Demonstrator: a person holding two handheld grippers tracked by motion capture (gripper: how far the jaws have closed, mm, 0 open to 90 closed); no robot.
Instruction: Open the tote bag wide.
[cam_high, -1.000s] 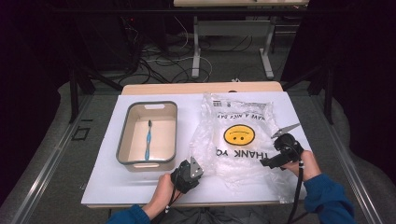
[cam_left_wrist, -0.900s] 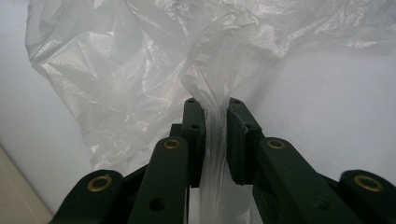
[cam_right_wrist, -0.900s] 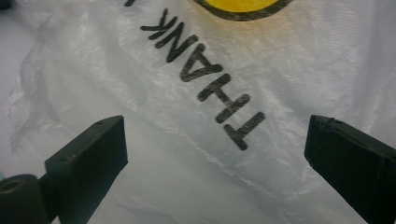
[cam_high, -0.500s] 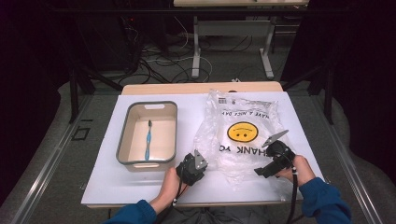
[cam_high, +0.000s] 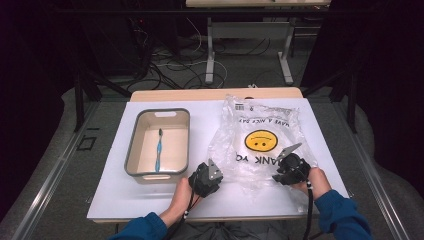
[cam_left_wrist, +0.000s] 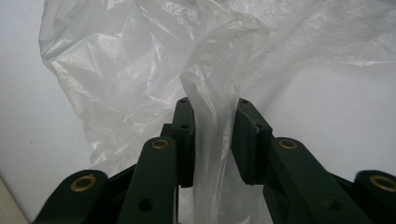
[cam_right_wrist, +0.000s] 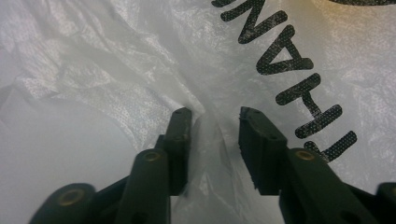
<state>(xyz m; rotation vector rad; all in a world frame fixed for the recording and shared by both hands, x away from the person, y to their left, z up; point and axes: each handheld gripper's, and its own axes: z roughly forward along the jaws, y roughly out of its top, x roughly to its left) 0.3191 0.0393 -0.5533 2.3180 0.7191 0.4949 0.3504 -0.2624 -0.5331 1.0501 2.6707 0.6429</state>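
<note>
White tabletop (cam_high: 210, 117) bears a "THANK YOU" bag (cam_high: 260, 135); both tongs (cam_left_wrist: 212, 116) (cam_right_wrist: 215, 121) released around its folds.

In the high view the lettering on the plastic bag (cam_high: 260, 135) runs under its own creases, so part of it cannot be read. The left tool (cam_left_wrist: 212, 109) has a fold of film between its jaws; whether they pinch it cannot be told. In the right gripper view, the picture's edges cut the print.
</note>
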